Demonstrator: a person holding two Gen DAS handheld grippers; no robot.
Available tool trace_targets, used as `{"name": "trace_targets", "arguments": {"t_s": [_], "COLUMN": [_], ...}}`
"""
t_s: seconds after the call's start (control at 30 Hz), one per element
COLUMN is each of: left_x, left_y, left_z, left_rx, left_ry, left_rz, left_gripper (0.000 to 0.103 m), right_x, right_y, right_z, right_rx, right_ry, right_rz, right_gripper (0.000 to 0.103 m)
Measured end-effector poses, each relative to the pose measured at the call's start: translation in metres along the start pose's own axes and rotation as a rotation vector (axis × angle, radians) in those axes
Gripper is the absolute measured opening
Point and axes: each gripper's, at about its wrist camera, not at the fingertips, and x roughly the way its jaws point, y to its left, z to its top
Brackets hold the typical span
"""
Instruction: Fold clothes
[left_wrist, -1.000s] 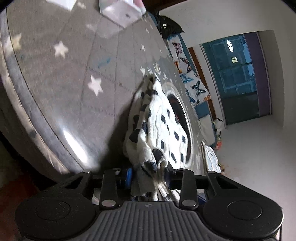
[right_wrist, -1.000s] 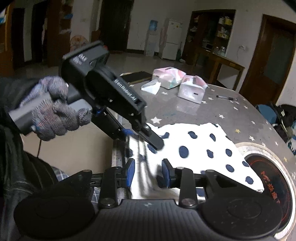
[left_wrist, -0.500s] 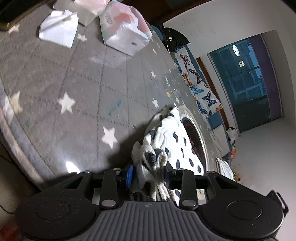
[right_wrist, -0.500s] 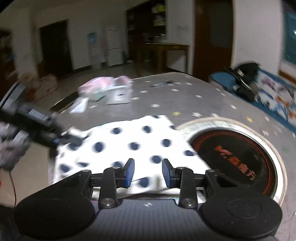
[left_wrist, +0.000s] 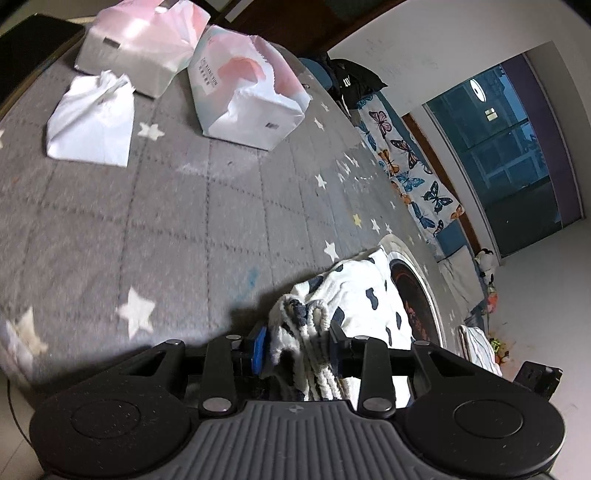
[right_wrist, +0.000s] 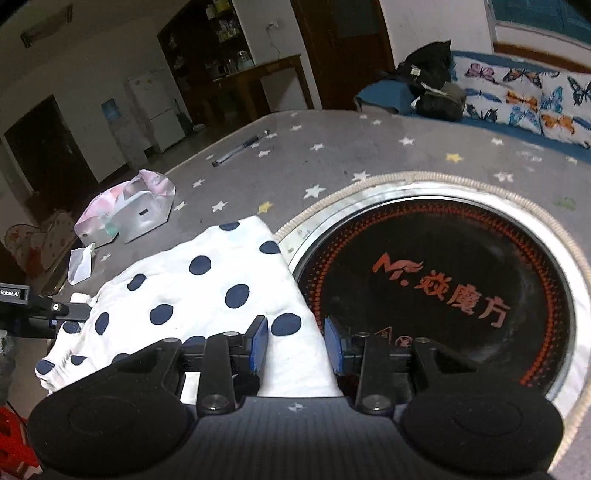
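Note:
A white garment with navy dots (right_wrist: 207, 280) lies on the grey star-print table (right_wrist: 332, 155), next to the round black cooktop (right_wrist: 436, 288). My left gripper (left_wrist: 297, 345) is shut on a bunched edge of the garment (left_wrist: 354, 291) and holds it just above the table. That gripper also shows at the left edge of the right wrist view (right_wrist: 37, 310), at the garment's far corner. My right gripper (right_wrist: 294, 343) is open, its jaws standing over the garment's near edge by the cooktop rim.
Two pink and white tissue packs (left_wrist: 243, 81) and a loose white tissue (left_wrist: 90, 122) lie at the table's far side. A pen (right_wrist: 240, 147) lies further back. A butterfly-print sofa (right_wrist: 524, 99) with a black bag (right_wrist: 432, 81) stands behind the table.
My left gripper has lowered the bunched garment toward the table and tilted forward. My right gripper has swung right, from beside the left gripper to the garment's edge near the cooktop.

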Motion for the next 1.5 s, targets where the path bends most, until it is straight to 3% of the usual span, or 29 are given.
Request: {"name": "trace_targets", "arguments": {"t_s": [0.4,0.57,0.97,1.23,1.5], "left_x": [0.007,0.007,0.008,0.034,0.088], "left_y": [-0.004,-0.007,-0.036,-0.084,-0.152], "left_z": [0.011,0.013,0.017,0.009,-0.013], "left_rx": [0.058,0.074,0.155,0.248,0.331], "left_ry": [0.004,0.006,0.003,0.047,0.137], "left_rz": [0.022,0.031,0.010,-0.055,-0.135], "left_gripper": [0.035,0.034,0.030,0.029,0.028], "right_x": [0.023,0.024,-0.028,-0.080,-0.149], "right_y": [0.000,0.005,0.008,-0.006,-0.047], "right_z": [0.008,0.009,0.002,-0.010,-0.026], "right_rx": [0.034,0.037,0.072,0.089,0.134], "right_ry": [-0.003,0.000,-0.136,-0.213,-0.291], "right_rz": [0.031,0.047,0.037,-0.059,-0.220], "right_gripper": [0.033,0.011,0.006,0.006,0.006]}}
